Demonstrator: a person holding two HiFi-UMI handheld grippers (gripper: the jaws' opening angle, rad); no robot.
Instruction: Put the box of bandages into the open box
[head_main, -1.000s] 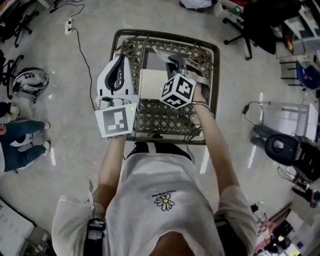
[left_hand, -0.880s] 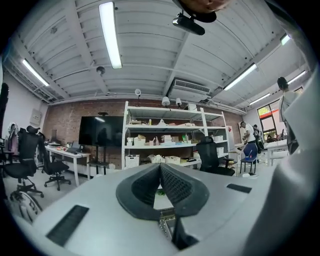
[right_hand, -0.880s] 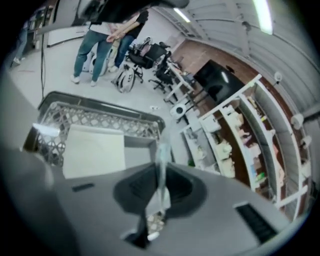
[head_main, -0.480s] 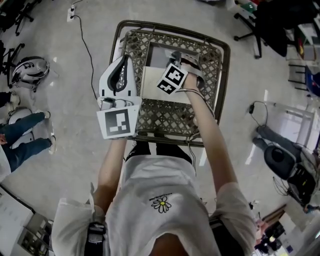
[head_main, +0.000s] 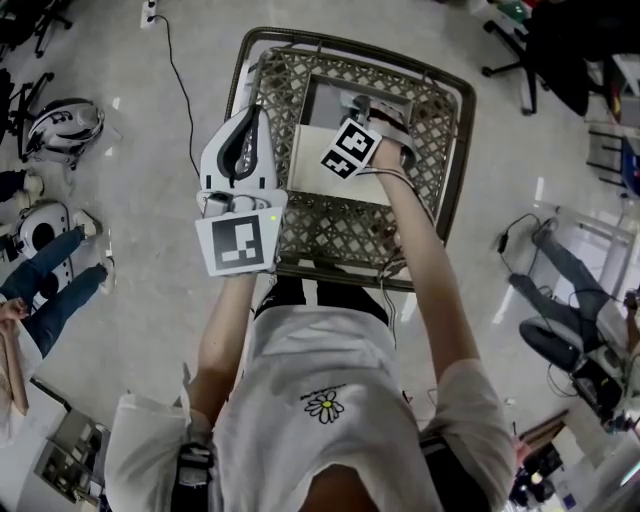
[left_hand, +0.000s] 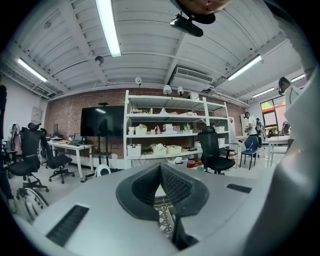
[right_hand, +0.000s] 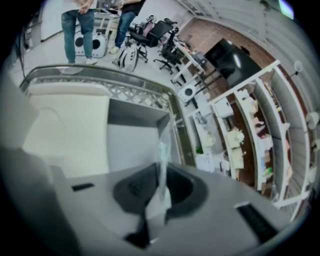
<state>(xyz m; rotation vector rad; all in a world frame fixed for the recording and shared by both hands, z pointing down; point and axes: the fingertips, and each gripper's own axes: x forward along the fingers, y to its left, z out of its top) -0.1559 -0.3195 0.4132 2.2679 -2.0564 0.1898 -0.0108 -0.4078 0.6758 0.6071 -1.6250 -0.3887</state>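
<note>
The open box (head_main: 322, 166) sits on a lattice-topped metal table (head_main: 330, 235), its white flap laid toward me and its grey inside (head_main: 335, 95) farther off. My right gripper (head_main: 362, 106) reaches down over that grey inside, shut on a thin pale box of bandages (right_hand: 162, 172) that shows edge-on between the pads. In the right gripper view the white flap (right_hand: 70, 130) and the grey inside of the open box (right_hand: 132, 145) lie right under the jaws. My left gripper (head_main: 246, 120) hangs at the table's left edge, shut and holding nothing (left_hand: 161, 167).
The table's raised rim (head_main: 262, 40) frames the box. A black cable (head_main: 170, 90) runs over the floor on the left, near a white helmet-like device (head_main: 60, 128) and a person's legs (head_main: 55, 290). Office chairs (head_main: 560, 50) and gear crowd the right side.
My right gripper has gone forward and down from above the flap to over the box's grey inside, still gripping the bandage box. The left gripper has stayed at the table's left edge.
</note>
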